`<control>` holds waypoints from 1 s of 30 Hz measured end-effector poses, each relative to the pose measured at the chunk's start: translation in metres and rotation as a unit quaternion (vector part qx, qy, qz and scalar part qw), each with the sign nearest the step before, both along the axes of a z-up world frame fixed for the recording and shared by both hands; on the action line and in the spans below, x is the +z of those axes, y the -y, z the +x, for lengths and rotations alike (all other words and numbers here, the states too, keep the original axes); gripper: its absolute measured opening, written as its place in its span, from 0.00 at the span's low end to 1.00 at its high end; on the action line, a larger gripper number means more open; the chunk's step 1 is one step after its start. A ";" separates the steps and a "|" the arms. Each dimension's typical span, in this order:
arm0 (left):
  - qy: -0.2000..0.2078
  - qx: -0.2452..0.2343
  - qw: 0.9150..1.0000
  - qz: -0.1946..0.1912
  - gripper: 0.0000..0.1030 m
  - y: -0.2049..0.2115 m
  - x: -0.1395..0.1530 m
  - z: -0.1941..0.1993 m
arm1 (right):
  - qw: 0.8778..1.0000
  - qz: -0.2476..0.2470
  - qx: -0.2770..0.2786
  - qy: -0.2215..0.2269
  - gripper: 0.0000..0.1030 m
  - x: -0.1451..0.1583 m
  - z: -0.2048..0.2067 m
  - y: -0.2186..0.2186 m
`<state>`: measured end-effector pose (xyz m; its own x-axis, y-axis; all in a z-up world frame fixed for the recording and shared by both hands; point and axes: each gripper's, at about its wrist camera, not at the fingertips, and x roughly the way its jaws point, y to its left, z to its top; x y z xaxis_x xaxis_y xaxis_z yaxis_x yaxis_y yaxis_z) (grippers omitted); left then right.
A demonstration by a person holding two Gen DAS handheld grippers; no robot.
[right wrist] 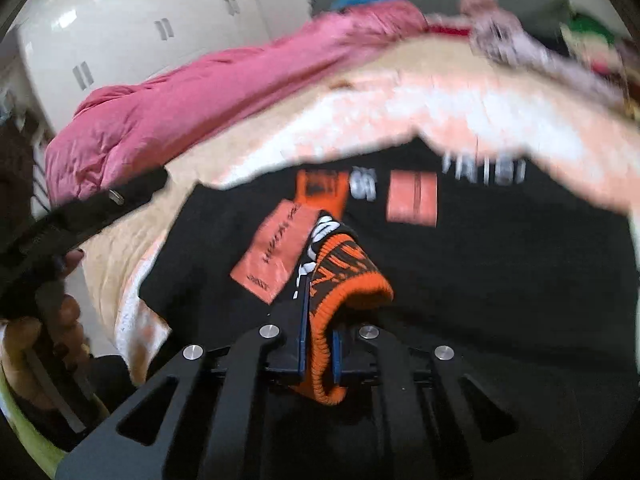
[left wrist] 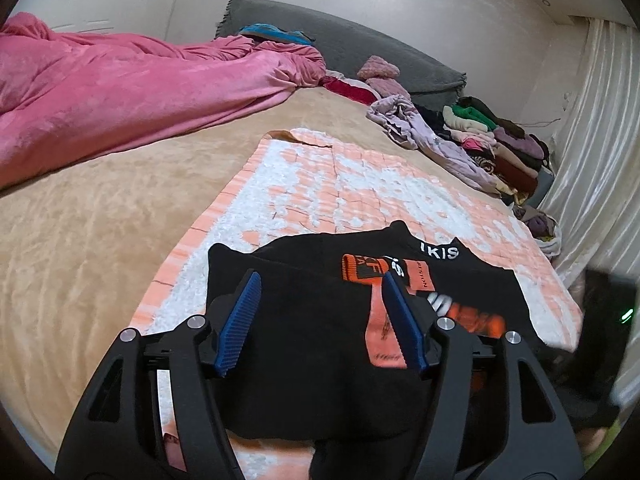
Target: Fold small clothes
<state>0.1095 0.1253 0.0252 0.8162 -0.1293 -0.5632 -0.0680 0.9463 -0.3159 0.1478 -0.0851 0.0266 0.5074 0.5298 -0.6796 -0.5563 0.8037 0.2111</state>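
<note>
- Lying flat on the peach-and-white quilt [left wrist: 360, 184] is the black garment [left wrist: 320, 320], orange patches and white lettering facing up, near the quilt's close edge.
- Right gripper [right wrist: 318, 344]: jaws clamped narrow on the orange ribbed cuff [right wrist: 348, 292], which bunches up between the blue pads.
- Left gripper [left wrist: 320, 320]: jaws spread fairly wide over the black fabric, blue pads [left wrist: 240, 320] pressing on nothing.
- A hand [right wrist: 48, 332] grips the left tool's handle at the right view's edge.
- Beyond: tan bedspread [left wrist: 100, 220], rumpled pink duvet [left wrist: 100, 84], clothes pile [left wrist: 492, 140] by the curtain [left wrist: 592, 128].
</note>
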 end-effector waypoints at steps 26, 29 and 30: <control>-0.043 -0.065 0.995 0.066 0.53 0.070 -0.008 0.049 | 0.985 -0.089 -0.148 0.014 0.07 0.002 0.063 0.150; -0.053 -0.074 0.993 0.076 0.53 0.084 -0.018 0.062 | 0.985 -0.090 -0.150 0.007 0.07 -0.005 0.065 0.152; -0.058 -0.073 0.993 0.079 0.53 0.088 -0.022 0.067 | 0.985 -0.091 -0.150 0.005 0.07 -0.005 0.065 0.153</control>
